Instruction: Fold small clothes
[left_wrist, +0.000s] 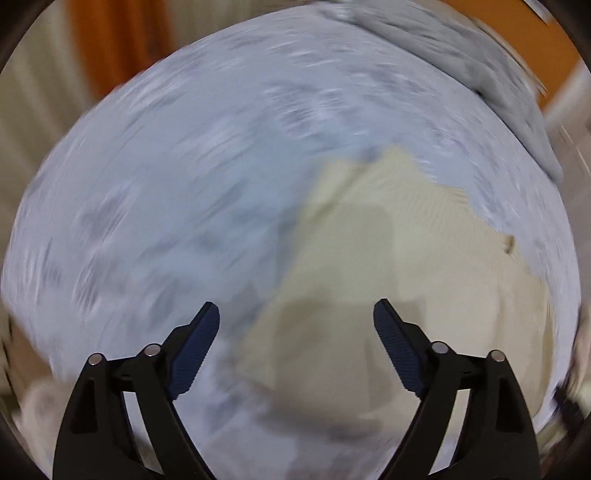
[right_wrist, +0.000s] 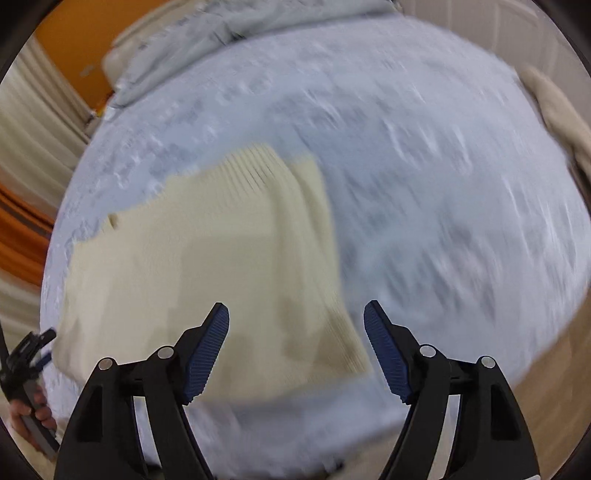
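A cream ribbed knit garment (left_wrist: 399, 280) lies flat on a pale blue bedcover (left_wrist: 177, 177), blurred by motion. In the left wrist view it fills the lower right, and my left gripper (left_wrist: 296, 314) hangs above its left edge, open with nothing between the fingers. The right wrist view shows the same garment (right_wrist: 207, 258) at the centre left, with a folded ribbed strip along its right side. My right gripper (right_wrist: 296, 314) stands open over the garment's lower right corner, holding nothing. At the far left of that view a hand grips the other gripper's handle (right_wrist: 26, 373).
A grey blanket (left_wrist: 491, 81) is bunched at the bed's far edge, also seen as the grey blanket (right_wrist: 207, 33) in the right wrist view. Another cream cloth (right_wrist: 557, 110) lies at the bed's right edge. Orange wall and pale curtains (right_wrist: 33, 122) surround the bed.
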